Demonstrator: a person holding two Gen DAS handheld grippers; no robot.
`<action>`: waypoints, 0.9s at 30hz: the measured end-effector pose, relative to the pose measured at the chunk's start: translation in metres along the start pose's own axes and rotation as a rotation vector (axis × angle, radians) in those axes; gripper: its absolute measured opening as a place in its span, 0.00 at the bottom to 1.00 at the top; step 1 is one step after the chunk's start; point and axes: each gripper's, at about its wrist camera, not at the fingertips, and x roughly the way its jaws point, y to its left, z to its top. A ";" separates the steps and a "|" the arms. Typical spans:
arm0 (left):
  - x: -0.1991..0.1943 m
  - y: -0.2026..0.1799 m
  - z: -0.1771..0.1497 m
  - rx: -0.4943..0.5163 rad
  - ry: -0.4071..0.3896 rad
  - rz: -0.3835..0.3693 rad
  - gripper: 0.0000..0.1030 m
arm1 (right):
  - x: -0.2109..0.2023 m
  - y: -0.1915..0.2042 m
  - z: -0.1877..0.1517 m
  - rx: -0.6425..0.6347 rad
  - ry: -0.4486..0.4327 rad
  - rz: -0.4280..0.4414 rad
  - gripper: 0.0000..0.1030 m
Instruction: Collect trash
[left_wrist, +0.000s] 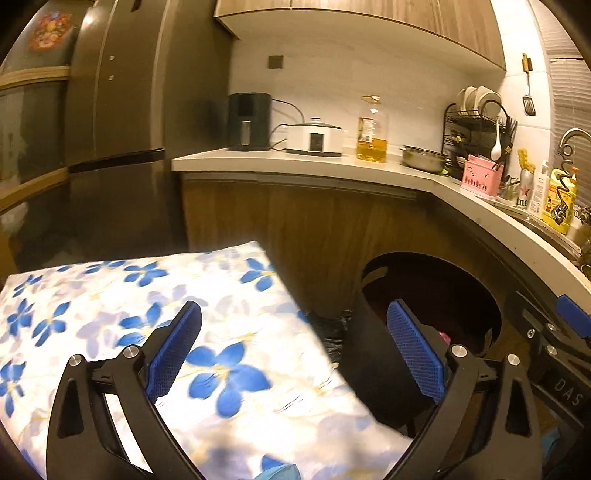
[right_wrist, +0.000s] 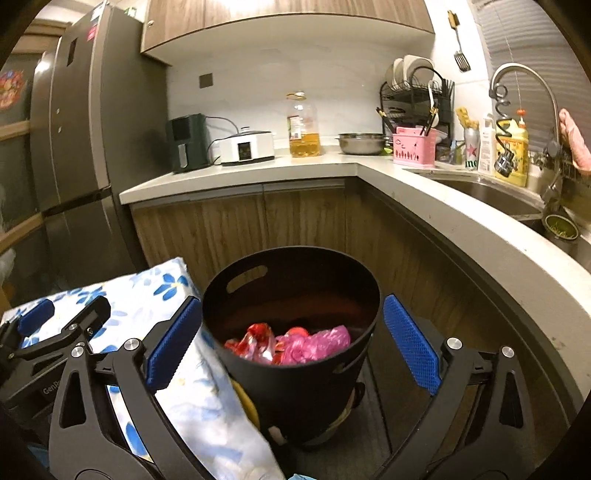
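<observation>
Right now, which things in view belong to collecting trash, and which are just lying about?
Job: black bin, red and pink wrappers inside it, open left gripper, open right gripper.

Lying about: oil bottle, steel bowl, pink caddy, floral cloth.

Open bin (right_wrist: 291, 354) mouth — floral cloth (right_wrist: 192, 387) alongside

Standing far ahead of the claw: L-shaped counter (right_wrist: 332, 166) over wooden cabinets (right_wrist: 236, 225); towering at left, dark fridge (right_wrist: 74, 147); glowing warm overhead, white wall (right_wrist: 258, 74).
</observation>
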 end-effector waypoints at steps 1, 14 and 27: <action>-0.006 0.004 -0.002 -0.003 0.001 0.006 0.94 | -0.004 0.003 -0.001 -0.005 0.002 0.000 0.95; -0.075 0.049 -0.031 -0.011 -0.003 0.070 0.94 | -0.078 0.031 -0.030 -0.030 0.023 0.000 0.95; -0.134 0.077 -0.054 -0.036 -0.015 0.044 0.94 | -0.147 0.048 -0.060 -0.045 0.003 0.012 0.95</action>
